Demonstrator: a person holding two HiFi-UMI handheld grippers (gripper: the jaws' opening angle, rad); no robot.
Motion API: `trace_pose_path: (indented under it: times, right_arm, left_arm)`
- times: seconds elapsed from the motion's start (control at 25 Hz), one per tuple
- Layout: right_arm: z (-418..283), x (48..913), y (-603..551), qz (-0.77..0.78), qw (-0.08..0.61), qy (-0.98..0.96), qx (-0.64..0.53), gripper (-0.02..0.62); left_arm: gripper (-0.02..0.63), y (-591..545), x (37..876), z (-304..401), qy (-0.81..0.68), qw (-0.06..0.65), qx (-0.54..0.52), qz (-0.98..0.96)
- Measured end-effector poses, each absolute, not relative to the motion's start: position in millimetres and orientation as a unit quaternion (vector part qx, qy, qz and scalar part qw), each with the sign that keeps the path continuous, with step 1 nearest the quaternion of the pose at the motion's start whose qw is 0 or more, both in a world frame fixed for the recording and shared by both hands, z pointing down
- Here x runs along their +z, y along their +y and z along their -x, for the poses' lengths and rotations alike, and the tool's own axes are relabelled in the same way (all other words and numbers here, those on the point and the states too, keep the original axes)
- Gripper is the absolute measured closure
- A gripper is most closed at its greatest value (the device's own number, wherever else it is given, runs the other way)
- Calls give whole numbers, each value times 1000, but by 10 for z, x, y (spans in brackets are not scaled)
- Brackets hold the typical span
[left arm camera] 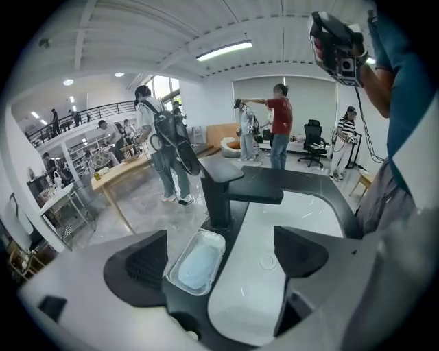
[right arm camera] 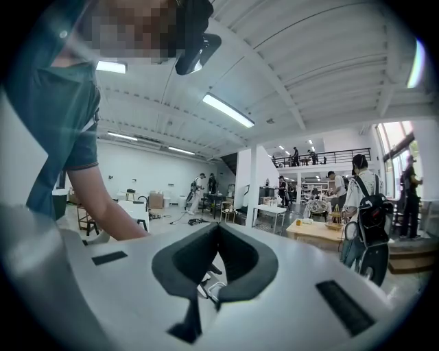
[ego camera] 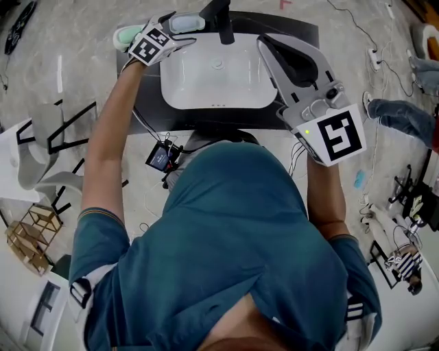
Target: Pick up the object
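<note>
A clear soap dish (left arm camera: 195, 264) holding a pale blue soap bar sits on the black counter (left arm camera: 302, 182), left of the black faucet (left arm camera: 219, 192) and beside the white basin (left arm camera: 274, 288). My left gripper (left arm camera: 219, 257) hangs just above it, angled downward, jaws open wide, with the dish low between the pads and untouched. In the head view the left gripper (ego camera: 175, 31) is at the basin's far left corner, by the soap dish (ego camera: 188, 24). My right gripper (ego camera: 264, 41) is held up over the basin's right side. Its jaws (right arm camera: 218, 230) are shut with nothing between them.
The faucet (ego camera: 223, 20) stands at the back middle of the basin (ego camera: 216, 75). Several people walk about the hall behind a wooden table (left arm camera: 116, 171). Cables and a power strip (ego camera: 374, 58) lie on the floor at right, a white chair (ego camera: 27, 158) at left.
</note>
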State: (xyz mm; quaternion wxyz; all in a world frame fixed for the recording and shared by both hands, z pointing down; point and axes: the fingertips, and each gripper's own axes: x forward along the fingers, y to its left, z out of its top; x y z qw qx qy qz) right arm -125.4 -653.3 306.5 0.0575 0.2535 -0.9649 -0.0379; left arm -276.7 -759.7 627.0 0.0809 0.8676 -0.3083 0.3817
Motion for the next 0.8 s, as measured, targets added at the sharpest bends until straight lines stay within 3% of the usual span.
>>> trace_pose_path:
  times: [0.8]
  right_arm:
    - [1160, 3359, -6755, -274, 99, -956, 0, 581]
  left_arm:
    - [77, -8028, 7056, 2812, -276, 100, 434, -852]
